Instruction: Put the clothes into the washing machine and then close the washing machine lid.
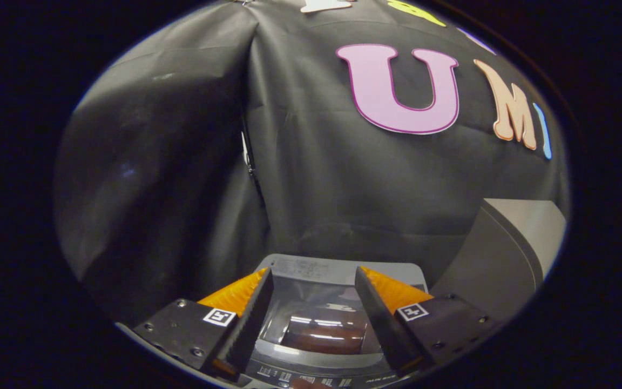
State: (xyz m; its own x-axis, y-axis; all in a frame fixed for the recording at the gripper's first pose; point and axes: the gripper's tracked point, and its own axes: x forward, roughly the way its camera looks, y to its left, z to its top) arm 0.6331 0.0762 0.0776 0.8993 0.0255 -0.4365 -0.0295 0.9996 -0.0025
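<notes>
Fingers of the gripper (313, 319) stand apart with nothing between them, hovering above the washing machine (338, 273), whose lid (319, 324) lies flat and looks already down, something reddish-brown, perhaps the clothes, showing through its window. To finish well I would judge it enough to press gently near the lid's front edge, by the control strip, to check it is seated. Lid and machine run lengthwise away from the fingers, rear edge toward the booth wall (343, 189), a grey box (505, 254) beside the right rear corner.
</notes>
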